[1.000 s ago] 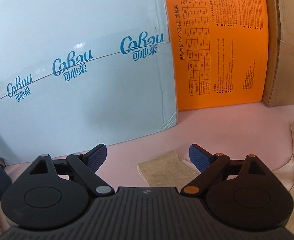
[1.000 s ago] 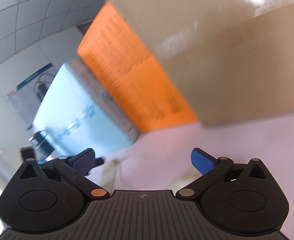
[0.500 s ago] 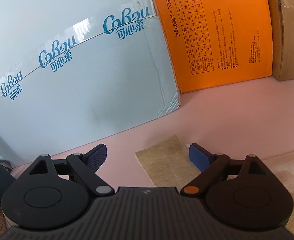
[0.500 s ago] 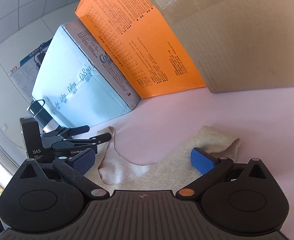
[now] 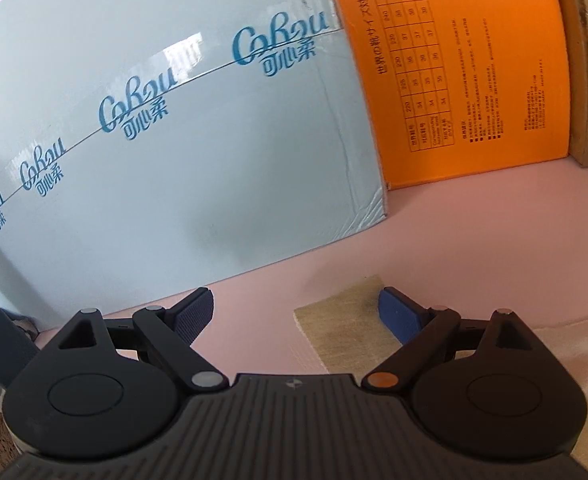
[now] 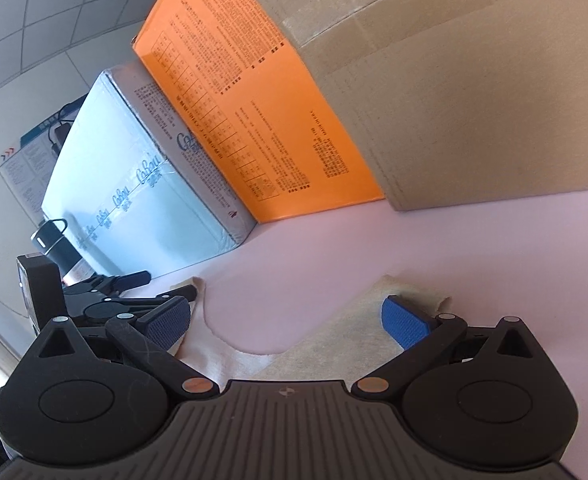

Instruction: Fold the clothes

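Lying on pink table (image 5: 473, 232), beige garment (image 6: 333, 340) spreads lower centre w/ neckline dip. Left gripper (image 5: 294, 308), spread wide & empty, has shoulder strap (image 5: 337, 320) by its right finger; right gripper (image 6: 286, 320), also released, straddles neckline, other strap at right pad.

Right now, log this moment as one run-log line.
left gripper: open, over strap of beige garment | right gripper: open, over other strap | garment: flat on pink surface | nothing gripped
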Motion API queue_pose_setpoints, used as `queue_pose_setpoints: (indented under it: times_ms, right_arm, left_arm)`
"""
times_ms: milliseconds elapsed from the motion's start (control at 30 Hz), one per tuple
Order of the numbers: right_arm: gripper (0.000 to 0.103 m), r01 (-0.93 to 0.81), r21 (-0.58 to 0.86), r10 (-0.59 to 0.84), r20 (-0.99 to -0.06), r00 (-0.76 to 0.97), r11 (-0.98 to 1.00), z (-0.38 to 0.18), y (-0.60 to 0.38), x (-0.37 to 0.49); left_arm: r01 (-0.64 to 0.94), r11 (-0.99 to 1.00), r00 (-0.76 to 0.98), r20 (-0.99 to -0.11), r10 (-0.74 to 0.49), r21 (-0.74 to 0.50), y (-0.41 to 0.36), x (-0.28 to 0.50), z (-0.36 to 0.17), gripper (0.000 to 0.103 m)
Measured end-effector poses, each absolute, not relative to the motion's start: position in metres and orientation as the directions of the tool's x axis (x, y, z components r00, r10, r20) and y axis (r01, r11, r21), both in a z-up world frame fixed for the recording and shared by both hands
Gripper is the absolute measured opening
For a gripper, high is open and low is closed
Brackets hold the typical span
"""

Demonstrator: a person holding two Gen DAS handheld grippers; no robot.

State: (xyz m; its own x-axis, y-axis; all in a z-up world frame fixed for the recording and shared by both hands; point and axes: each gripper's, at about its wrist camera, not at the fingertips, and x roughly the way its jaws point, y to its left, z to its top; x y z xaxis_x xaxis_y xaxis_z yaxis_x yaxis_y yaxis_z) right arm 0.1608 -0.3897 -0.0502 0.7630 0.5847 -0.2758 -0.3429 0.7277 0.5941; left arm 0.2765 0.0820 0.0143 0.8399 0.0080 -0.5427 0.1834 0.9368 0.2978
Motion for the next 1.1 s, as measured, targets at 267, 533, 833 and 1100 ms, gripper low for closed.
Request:
queue_pose_setpoints:
  times_ms: [267,533,833,1100]
  right_arm:
    - [0.103,-0.328,0.596,0.548,-0.231,0.804,0.733,-0.046,-0.4,0.156]
    - [0.103,-0.326,0.588,0.549,-0.248,0.798,0.74,-0.048,-0.398,0.157]
    - [0.103,-0.319,0.592,0.543,-0.246,0.803,0.74,-0.047,-0.401,0.156]
    - [0.103,-0.278,0.556,0.49,-0.277,0.827,0.784,-0.045,-0.405,0.155]
  left_arm:
    - [0.16,0.948,0.835,-0.55,0.019,0.276,0.098,0.282,0.018,0.089]
    - [0.157,0.944,0.838,-0.544,0.028,0.291,0.101,0.281,0.018,0.089]
    - [0.219,0.975,0.792,-0.591,-0.151,0.045,0.14,0.286,0.041,0.089]
    - [0.331,0.903,0.695,-0.577,-0.429,-0.273,0.173,0.288,0.036,0.089]
